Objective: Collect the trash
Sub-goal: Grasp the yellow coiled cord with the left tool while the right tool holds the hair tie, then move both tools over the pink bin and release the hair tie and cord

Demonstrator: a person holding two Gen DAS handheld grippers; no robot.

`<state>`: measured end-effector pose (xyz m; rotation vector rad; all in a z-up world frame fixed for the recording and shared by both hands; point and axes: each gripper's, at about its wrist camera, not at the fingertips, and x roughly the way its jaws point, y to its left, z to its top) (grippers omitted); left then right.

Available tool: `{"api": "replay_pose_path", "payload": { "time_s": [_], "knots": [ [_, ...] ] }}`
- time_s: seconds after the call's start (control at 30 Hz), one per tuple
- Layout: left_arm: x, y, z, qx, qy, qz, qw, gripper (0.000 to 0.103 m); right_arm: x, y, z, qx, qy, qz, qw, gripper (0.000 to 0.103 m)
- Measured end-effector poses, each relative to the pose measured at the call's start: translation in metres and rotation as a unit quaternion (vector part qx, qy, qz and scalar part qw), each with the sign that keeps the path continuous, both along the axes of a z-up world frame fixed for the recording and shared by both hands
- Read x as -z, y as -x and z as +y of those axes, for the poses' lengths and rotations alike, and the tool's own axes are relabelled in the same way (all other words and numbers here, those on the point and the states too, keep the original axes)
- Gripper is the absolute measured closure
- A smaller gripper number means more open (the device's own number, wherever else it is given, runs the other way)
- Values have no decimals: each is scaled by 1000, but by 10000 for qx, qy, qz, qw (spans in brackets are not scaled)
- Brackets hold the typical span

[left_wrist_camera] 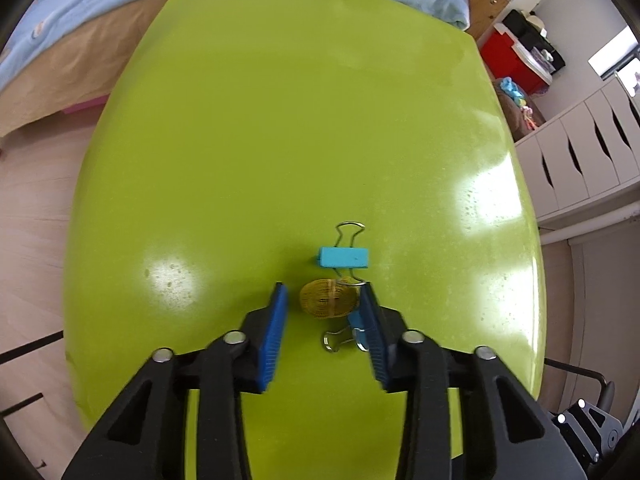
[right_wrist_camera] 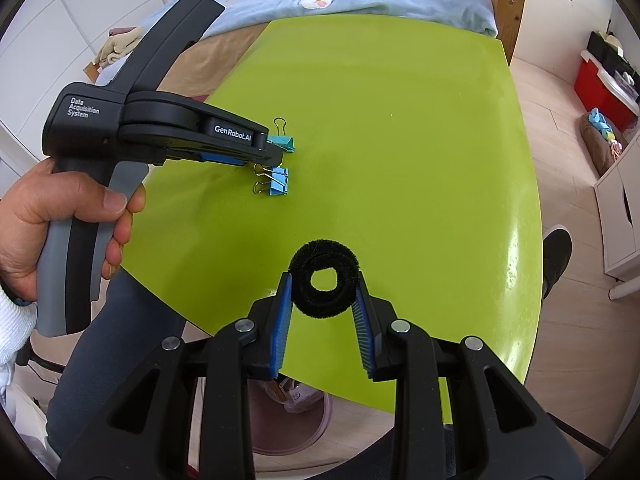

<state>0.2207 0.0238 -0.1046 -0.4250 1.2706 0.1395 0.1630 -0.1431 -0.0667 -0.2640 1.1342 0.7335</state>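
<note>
Plainly two binder clips (right_wrist_camera: 279, 186), perhaps one coil (left_wrist_camera: 329, 298).

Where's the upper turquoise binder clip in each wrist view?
Left wrist: turquoise binder clip at lower centre, just beyond the left gripper.
Right wrist: same clip at upper left, at that gripper's tip.
Shared landmark: glossy lime-green table.

Bright daylight, strong fisheye warp in both wrist views.

The green table (left_wrist_camera: 280, 140) was evenly and brightly lit, with soft white glare patches on its glossy top toward the near left and the right edge. A window (left_wrist_camera: 616, 60) glowed at the far right. Shadows were faint and short. Straight lines bowed hard at the borders, and black corners ringed each picture. Focus was fairly sharp at the centre, softer toward the rims.
</note>
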Motion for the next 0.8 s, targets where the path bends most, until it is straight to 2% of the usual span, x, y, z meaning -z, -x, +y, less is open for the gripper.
{"api": "replay_pose_path", "payload": {
  "time_s": [0.2,0.43,0.6,0.8],
  "knots": [
    [-5,5,1,132,-53,-121,9998,75,0,-1,-2,18,-15,-14,10000,74],
    [-30,26,1,411,-183,-542,9975,75,-8,2,-3,24,-85,-77,9999,74],
    [-50,49,-2,741,-371,-888,9926,75,-18,10,-6,27,-168,-172,9997,74],
    [-71,90,-11,1248,-624,-1302,9816,75,-25,26,-10,3,-189,-308,9993,74]
  ]
}}
